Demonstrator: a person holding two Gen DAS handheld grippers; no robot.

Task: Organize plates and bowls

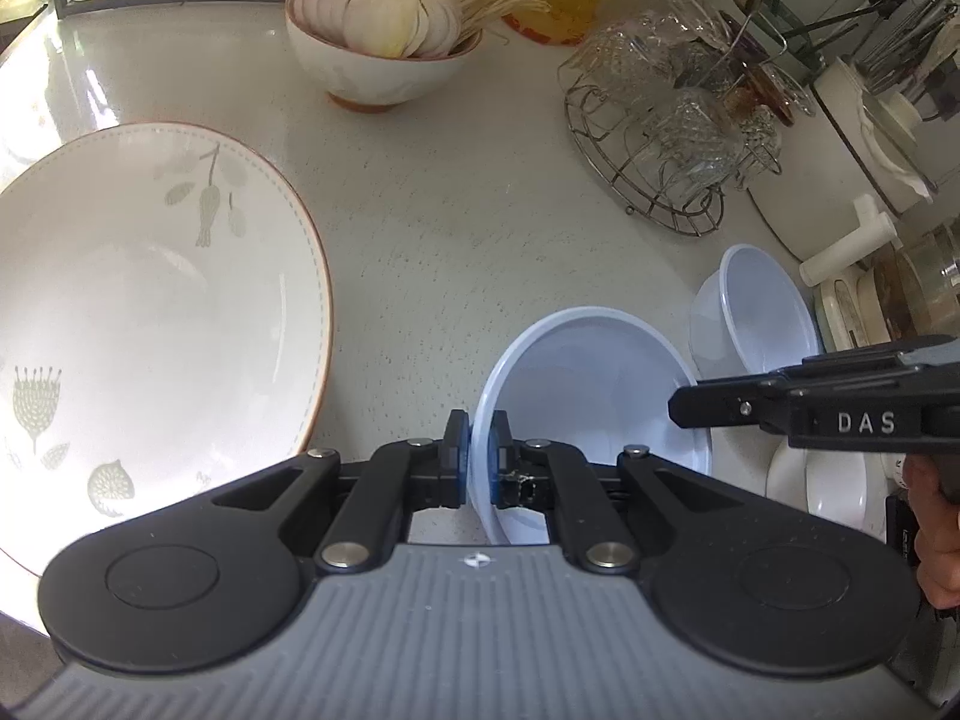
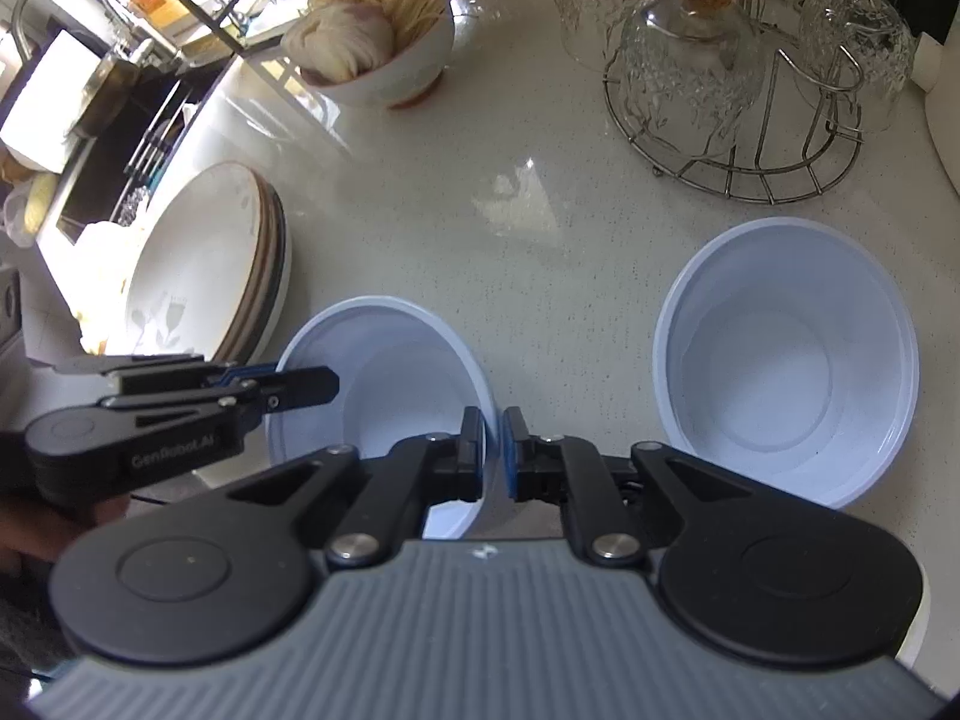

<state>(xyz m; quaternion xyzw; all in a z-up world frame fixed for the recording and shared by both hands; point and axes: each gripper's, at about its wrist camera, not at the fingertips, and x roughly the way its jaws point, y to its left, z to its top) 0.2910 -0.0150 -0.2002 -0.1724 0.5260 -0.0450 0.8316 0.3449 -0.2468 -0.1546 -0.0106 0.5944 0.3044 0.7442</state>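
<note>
Two grippers meet on one pale blue bowl [image 2: 384, 396]; the left gripper [image 1: 478, 456] has its blue pads clamped on the near rim, the thin wall running straight up between the pads in the left wrist view; the right gripper [image 2: 492, 450] pinches the opposite rim of the same bowl, its pads drawn close with the rim edge caught between them. The bowl sits low over the speckled counter [image 2: 480, 210], tilted in the left wrist view (whether its base touches the counter cannot be told). A second blue bowl [image 2: 786, 360] stands upright on the counter to the right of the held one, apart from it. A stack of white plates [image 2: 210, 264] with leaf prints lies to the left, near the held bowl; at the back stands a ceramic bowl of sliced onion [image 1: 378, 30] and noodles, and to the right a wire rack [image 2: 750, 138] holding upturned glass cups.
</note>
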